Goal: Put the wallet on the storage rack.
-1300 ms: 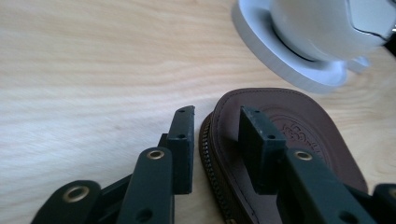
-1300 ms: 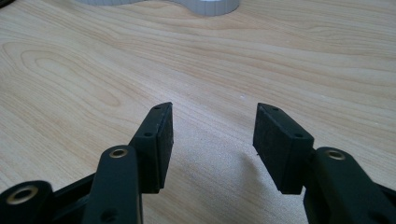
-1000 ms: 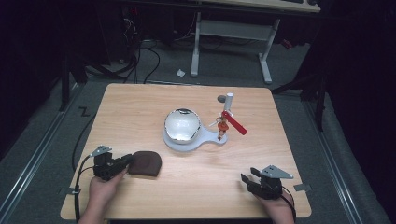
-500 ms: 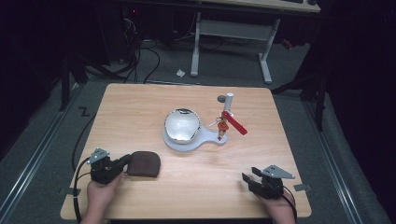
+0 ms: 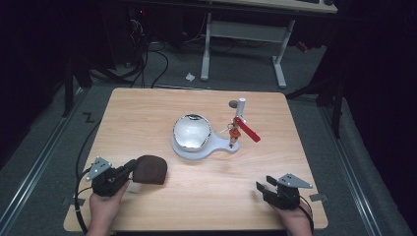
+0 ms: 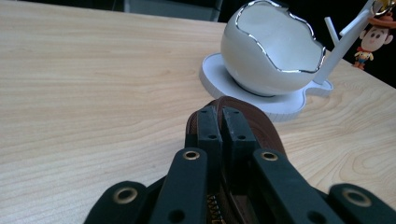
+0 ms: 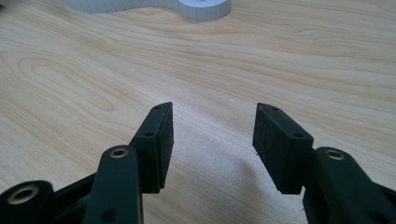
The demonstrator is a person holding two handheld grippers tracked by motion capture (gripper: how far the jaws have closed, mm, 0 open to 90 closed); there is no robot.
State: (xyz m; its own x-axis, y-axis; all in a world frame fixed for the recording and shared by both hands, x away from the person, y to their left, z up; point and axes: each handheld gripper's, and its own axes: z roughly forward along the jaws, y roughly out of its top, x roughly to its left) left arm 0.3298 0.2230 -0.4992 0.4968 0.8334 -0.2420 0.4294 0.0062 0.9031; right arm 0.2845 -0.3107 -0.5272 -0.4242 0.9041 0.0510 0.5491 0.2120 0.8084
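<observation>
Light wood counter (image 5: 147,113) is carrying a white stand (image 5: 204,147) with an egg-shaped bowl (image 5: 192,132) mid-surface; brown leather pouch (image 5: 150,169) is sitting near the front-left; small dark disc (image 5: 232,103) is lying toward the back edge.

Centre: egg-shaped bowl (image 5: 192,132) on a stand base (image 5: 212,147), mid-worktop (image 5: 147,108).
Right of bowl: post (image 5: 240,109) with figurine (image 5: 233,132).
Front left: pouch (image 5: 150,169), at left tool (image 5: 129,167).
Front right: right tool (image 5: 260,189), well apart.

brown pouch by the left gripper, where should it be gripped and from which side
Grip the brown pouch by its thin near rim, coming in low from the table's left edge. It lies flat, so only an edge fits between jaws. The left gripper is already shut on that rim this way; the right gripper rests open, far off.
</observation>
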